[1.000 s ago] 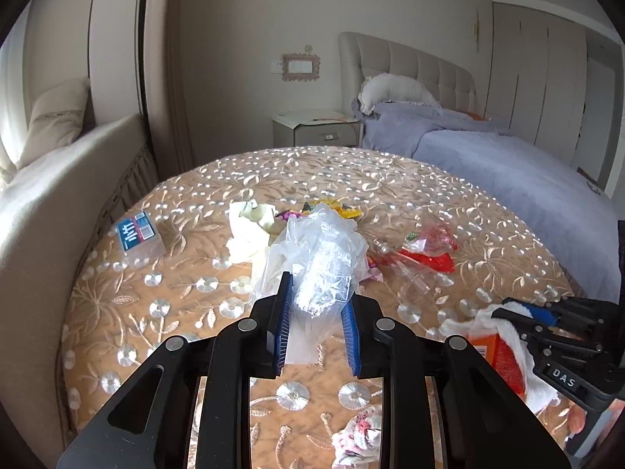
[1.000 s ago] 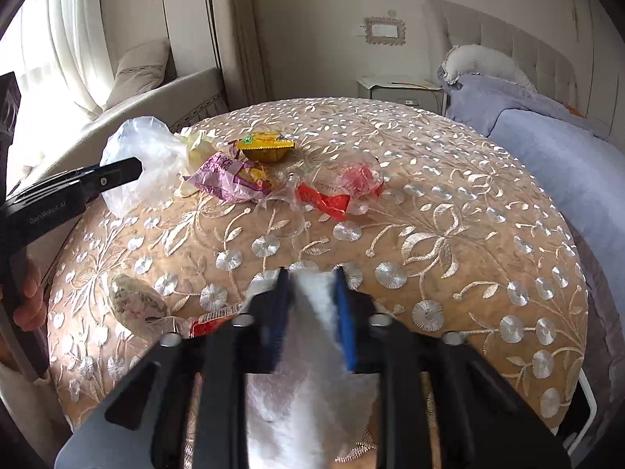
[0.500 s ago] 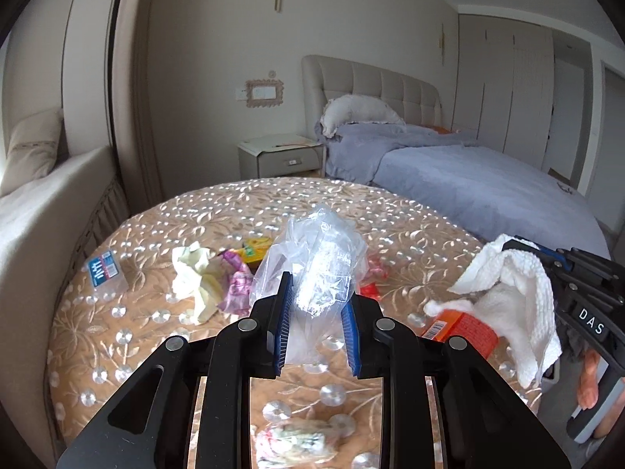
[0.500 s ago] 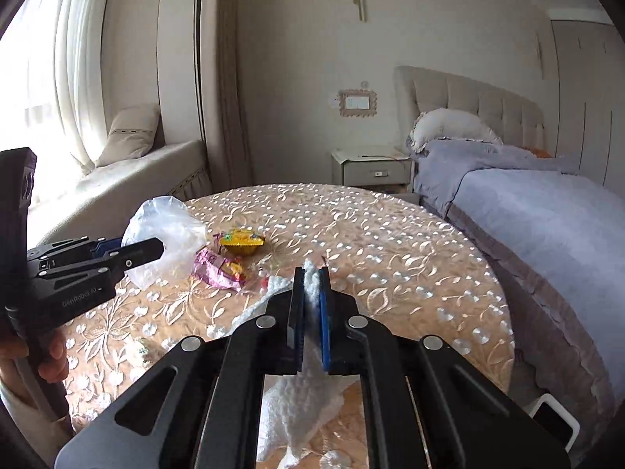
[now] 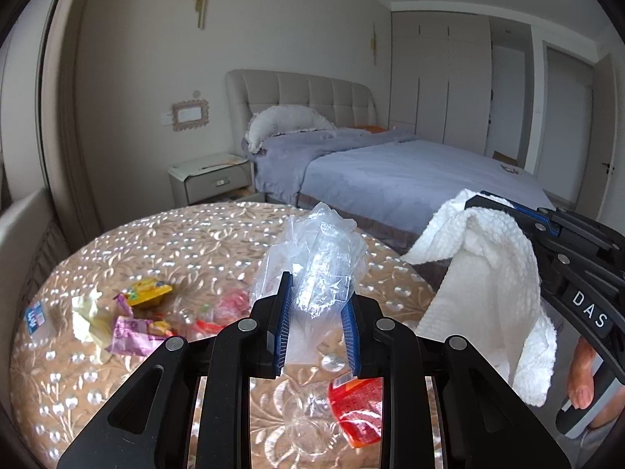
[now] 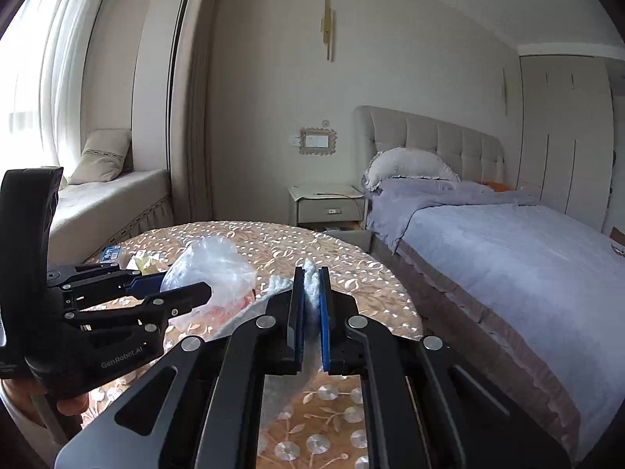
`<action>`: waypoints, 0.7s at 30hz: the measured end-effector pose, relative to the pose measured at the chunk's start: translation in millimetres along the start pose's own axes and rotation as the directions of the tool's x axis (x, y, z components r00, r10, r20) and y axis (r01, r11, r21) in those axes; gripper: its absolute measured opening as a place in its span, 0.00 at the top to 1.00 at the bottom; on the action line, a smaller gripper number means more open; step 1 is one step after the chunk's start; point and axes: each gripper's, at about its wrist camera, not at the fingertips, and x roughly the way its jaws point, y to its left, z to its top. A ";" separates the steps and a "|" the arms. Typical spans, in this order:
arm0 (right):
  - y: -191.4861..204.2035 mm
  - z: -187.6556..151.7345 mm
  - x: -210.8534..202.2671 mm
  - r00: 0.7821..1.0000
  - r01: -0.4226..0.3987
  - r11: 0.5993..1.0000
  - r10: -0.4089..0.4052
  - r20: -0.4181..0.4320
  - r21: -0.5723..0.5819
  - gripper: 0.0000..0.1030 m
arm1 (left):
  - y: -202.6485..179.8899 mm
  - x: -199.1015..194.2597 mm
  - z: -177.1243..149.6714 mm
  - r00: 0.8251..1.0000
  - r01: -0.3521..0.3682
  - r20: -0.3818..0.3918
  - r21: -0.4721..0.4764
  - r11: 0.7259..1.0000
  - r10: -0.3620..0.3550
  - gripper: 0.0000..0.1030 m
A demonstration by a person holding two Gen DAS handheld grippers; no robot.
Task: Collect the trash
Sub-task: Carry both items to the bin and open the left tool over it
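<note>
Both grippers lifted off table [image 5: 203,242]: left [image 5: 316,312] clamps bag [image 5: 316,258], right [image 6: 311,312] pinches towel [image 6: 310,277]; I'm carrying them binward.

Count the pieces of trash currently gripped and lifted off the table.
2: a clear plastic bag in the left tool, and a white paper towel in the right tool. Other trash remains on the table.

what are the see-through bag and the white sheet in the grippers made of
The bag looks like thin clear plastic film: glossy, crinkled, the table pattern showing through it. The white sheet looks like soft paper towel or tissue, possibly cloth: matte, with a dimpled embossed texture, draping limply.
</note>
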 end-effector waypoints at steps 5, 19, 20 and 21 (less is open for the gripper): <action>-12.5 14.7 -5.1 0.998 0.041 0.999 -0.039 0.045 -0.033 0.93 | -22.0 14.0 4.7 0.999 0.041 -0.011 0.020 0.999 -0.040 0.78; -65.4 9.6 -17.5 0.985 0.156 0.988 -0.155 0.069 -0.012 0.93 | -86.2 50.4 25.7 0.986 0.166 -0.038 0.110 0.980 -0.162 0.78; -72.0 6.0 -18.4 0.984 0.168 0.986 -0.168 0.063 -0.005 0.93 | -94.5 55.3 26.2 0.983 0.183 -0.044 0.117 0.976 -0.179 0.78; -76.5 2.7 -20.2 0.982 0.180 0.984 -0.180 0.061 -0.002 0.93 | -101.1 58.4 26.6 0.980 0.197 -0.048 0.121 0.973 -0.193 0.78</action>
